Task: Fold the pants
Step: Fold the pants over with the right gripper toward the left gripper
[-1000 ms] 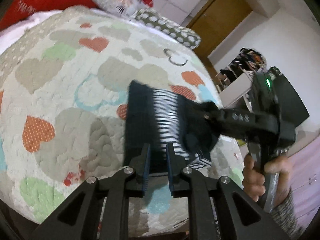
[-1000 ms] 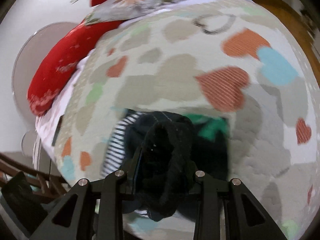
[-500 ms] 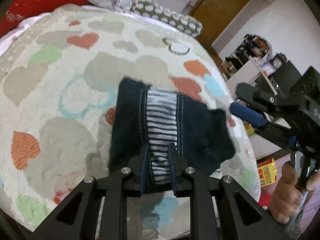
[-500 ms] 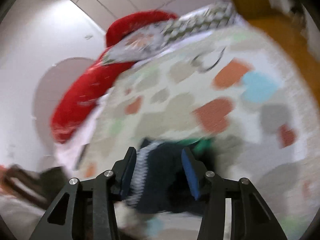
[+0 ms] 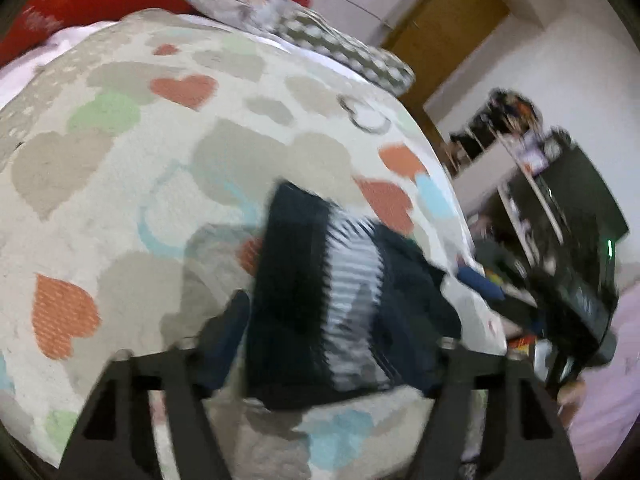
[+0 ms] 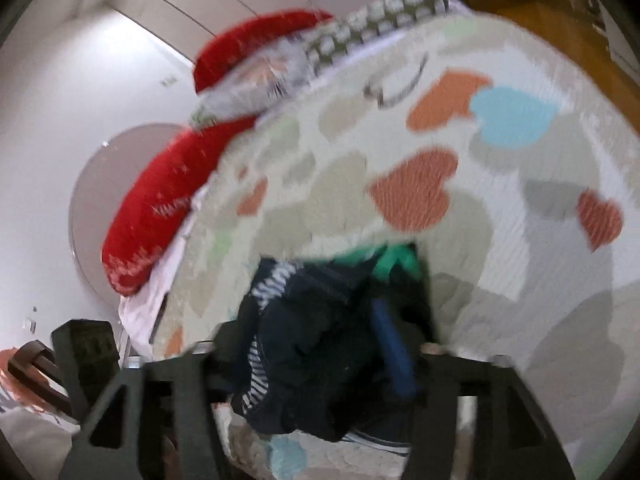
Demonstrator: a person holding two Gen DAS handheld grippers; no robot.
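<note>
Left tool (image 5: 336, 344) has just been opening: a second ago its fingers pinched the striped band of the pants (image 5: 344, 304), and now the jaws stand wide, one blue pad (image 5: 228, 336) out at the left of the garment and clear of it, the other hidden behind the cloth. Right tool (image 6: 316, 344) has likewise just been opening; a second ago it clamped a thick roll of dark fabric, and now its fingers stand apart on either side of the bundle, with a blue pad (image 6: 394, 352) showing against the cloth. Whether that pad touches the fabric is lost in blur.

The pants lie as a compact dark folded bundle with a striped panel on the heart-patterned quilt (image 5: 120, 208), near the bed's near edge and close to its right-hand corner as the left camera sees it. A scrap of green cloth (image 6: 396, 260) pokes out from behind the bundle.

Beyond the pants the quilt runs open up to the red pillow (image 6: 160, 208) and the spotted pillow (image 5: 344, 52) at the head. Past the bed's right edge are a cluttered shelf unit (image 5: 532, 168) and a wooden door (image 5: 448, 28).
</note>
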